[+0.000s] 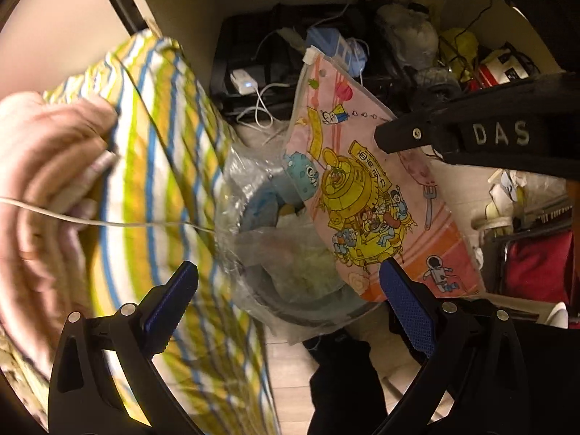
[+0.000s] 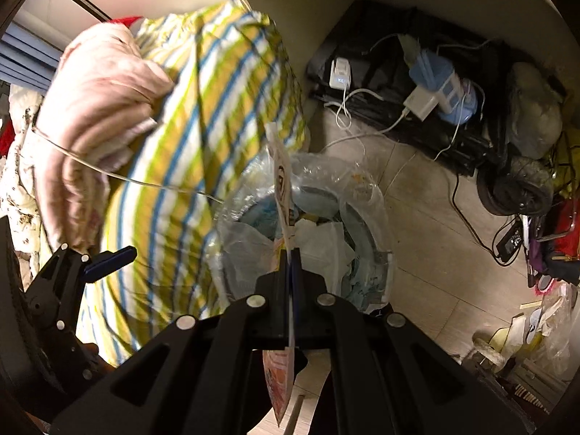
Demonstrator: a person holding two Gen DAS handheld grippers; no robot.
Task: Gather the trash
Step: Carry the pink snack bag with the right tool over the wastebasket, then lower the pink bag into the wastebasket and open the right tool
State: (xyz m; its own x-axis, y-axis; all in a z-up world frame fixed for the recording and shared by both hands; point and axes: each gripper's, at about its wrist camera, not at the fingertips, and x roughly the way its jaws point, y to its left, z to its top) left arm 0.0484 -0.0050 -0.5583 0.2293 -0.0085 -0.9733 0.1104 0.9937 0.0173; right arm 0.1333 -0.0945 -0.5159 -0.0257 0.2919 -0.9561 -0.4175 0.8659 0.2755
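Note:
A flat pink cartoon-printed bag (image 1: 377,195) hangs over a round trash bin (image 1: 286,246) lined with clear plastic and holding crumpled waste. My right gripper (image 2: 290,253) is shut on the bag (image 2: 282,177), seen edge-on above the bin (image 2: 308,232); it also shows in the left wrist view (image 1: 391,134), clamping the bag's right edge. My left gripper (image 1: 286,290) is open and empty, just above the bin's near rim; one of its fingers (image 2: 108,259) shows at the left of the right wrist view.
A striped yellow, blue and white pillow (image 1: 159,166) and a pink blanket (image 1: 47,188) bulge in at the left of the bin, crossed by a white cable (image 1: 108,222). Black bags, chargers and cables (image 2: 398,94) lie on the floor behind. Clutter (image 2: 536,239) lies at the right.

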